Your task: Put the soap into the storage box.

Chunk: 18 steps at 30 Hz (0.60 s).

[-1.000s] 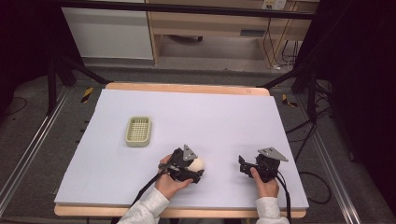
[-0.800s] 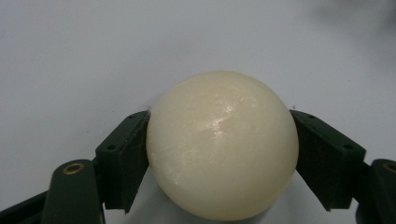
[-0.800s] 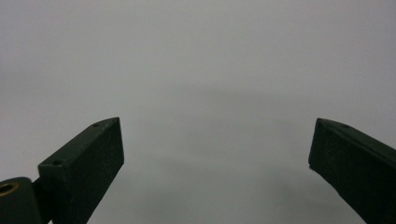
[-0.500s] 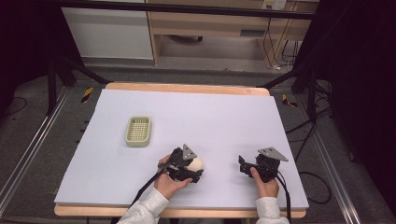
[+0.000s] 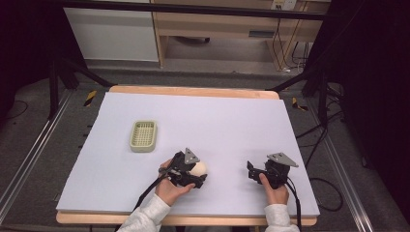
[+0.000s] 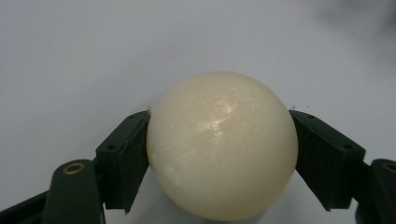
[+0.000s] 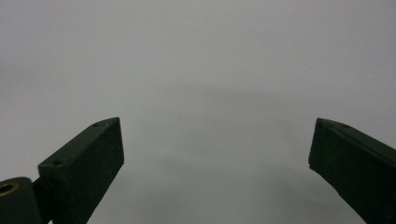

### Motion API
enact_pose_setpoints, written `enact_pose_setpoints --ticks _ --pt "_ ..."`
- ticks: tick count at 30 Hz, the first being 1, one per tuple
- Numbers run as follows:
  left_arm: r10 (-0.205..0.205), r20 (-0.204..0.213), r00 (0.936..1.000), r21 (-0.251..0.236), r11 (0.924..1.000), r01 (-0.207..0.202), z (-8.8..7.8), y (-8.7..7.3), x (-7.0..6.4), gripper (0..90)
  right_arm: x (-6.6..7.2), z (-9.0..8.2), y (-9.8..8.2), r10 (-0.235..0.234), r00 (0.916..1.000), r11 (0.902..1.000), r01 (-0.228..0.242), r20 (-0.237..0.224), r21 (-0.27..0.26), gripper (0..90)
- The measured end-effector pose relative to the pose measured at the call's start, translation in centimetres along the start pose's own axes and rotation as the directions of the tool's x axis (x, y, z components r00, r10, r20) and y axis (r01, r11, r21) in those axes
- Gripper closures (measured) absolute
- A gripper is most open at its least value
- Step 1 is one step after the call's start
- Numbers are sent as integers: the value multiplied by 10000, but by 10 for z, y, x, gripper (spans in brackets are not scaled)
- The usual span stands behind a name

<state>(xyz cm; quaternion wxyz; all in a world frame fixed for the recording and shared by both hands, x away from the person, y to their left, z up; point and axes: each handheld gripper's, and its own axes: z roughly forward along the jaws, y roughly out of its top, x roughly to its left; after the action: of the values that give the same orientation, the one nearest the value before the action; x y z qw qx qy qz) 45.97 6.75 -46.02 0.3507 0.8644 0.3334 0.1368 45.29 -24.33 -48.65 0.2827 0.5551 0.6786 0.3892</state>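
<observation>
A cream, glossy ball (image 6: 222,144) rests on the white table sheet (image 5: 217,121) near the front edge, left of centre. My left gripper (image 6: 219,116) is shut on it, with one black jaw pressed against each side. In the high view the ball (image 5: 199,167) peeks out from the left gripper (image 5: 196,172), which a hand holds low on the table. My right gripper (image 5: 251,171) sits near the front right, held by the other hand, its jaws pointing left. It is open (image 7: 215,126), with bare sheet between the wide-apart jaws.
A small pale green slatted basket (image 5: 143,136) stands on the left half of the sheet, behind and left of the left gripper. Cables trail from both grippers over the front edge. Dark frame legs and shelving stand beyond the table.
</observation>
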Motion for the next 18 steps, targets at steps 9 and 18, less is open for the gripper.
enact_pose_setpoints --ticks 9,18 --pt "11 -143 9999 -52 10000 -12 -12 -2 8 242 0 0 0 -30 10000 10000 30 10 -3 37" --pt "-166 -295 9994 -178 9997 161 -25 0 20 242 0 0 0 -27 10000 10000 27 8 2 37"
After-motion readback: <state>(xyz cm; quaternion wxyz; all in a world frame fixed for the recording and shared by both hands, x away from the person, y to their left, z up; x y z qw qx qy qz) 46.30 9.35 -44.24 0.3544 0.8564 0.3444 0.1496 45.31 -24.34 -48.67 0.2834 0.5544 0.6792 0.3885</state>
